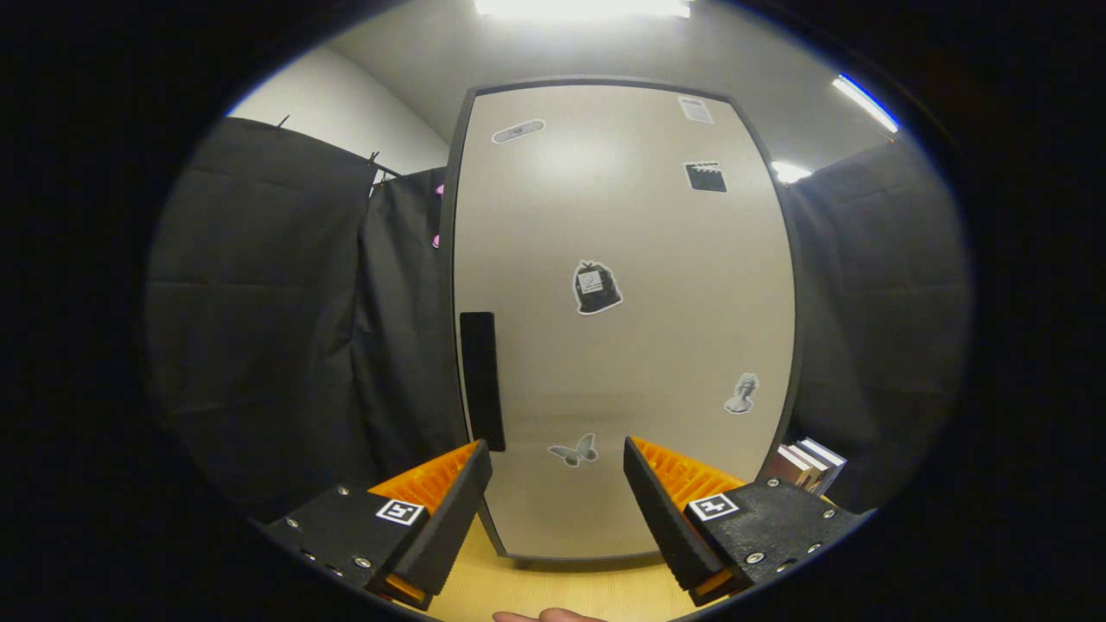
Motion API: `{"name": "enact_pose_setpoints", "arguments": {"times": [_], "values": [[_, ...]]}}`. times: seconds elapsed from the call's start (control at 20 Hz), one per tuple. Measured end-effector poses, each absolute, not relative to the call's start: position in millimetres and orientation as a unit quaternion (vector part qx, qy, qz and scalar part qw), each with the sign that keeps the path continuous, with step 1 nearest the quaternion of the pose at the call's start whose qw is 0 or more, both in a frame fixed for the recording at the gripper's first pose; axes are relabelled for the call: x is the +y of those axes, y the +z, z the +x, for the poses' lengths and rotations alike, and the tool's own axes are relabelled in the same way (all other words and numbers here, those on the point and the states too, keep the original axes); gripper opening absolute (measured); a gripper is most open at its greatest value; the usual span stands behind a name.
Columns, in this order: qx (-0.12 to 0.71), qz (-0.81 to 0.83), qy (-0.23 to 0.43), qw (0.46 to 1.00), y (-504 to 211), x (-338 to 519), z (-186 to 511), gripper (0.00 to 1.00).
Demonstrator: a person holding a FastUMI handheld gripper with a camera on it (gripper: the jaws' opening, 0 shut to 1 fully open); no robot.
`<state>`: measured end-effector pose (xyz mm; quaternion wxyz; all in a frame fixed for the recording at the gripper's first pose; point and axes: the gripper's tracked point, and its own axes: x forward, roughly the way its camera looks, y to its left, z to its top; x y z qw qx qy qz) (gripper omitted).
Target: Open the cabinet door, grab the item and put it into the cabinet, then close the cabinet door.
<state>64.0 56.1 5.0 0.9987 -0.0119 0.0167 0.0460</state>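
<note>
Black booth cloth (285, 328) hangs at left, beside the cabinet. The cabinet (458, 216) stands upright on a light wood worktop (562, 587), its dark frame bordering a pale grey door (605, 363) that sits flush in the frame, i.e. closed. A dark vertical handle (482, 380) is set near the door's left edge, just above and beyond the left finger's tip. Door carries several stickers: an elongated one (518, 130) upper left, a butterfly (574, 450) low down, a dark bag-shaped one (594, 287) near the centre, a clapperboard (706, 176) and a small paper-like label (696, 110) upper right, a bust figure (741, 393) lower right. The hand-held gripper (557, 484) points at the lower part of the door, fingers spread wide apart with nothing between them; the butterfly sticker shows in the gap beyond them. At the bottom, between the fingers, a sliver of a person's hand (544, 615) is visible. To the right of the cabinet's base, just beyond the right finger, a few books (808, 462) stand on the worktop; whether these are the item to stow, cannot tell. More black cloth (873, 328) closes the right side.
</note>
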Motion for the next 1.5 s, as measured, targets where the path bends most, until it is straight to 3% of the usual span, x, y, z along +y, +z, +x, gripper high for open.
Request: {"name": "enact_pose_setpoints", "arguments": {"times": [0.6, 0.65, 0.7, 0.9, 1.1, 1.5], "values": [[0.07, -0.025, 0.074, 0.994, -24, 123, 157, 0.93], [0.078, -0.023, 0.071, 0.994, -28, 124, 157, 0.9], [0.082, -0.02, 0.076, 0.994, -31, 127, 158, 0.8], [0.079, -0.024, 0.071, 0.994, -34, 122, 161, 0.34], [0.082, -0.038, 0.085, 0.992, -34, 122, 158, 0.27], [0.092, -0.037, 0.121, 0.988, -34, 120, 138, 0.25]]}}
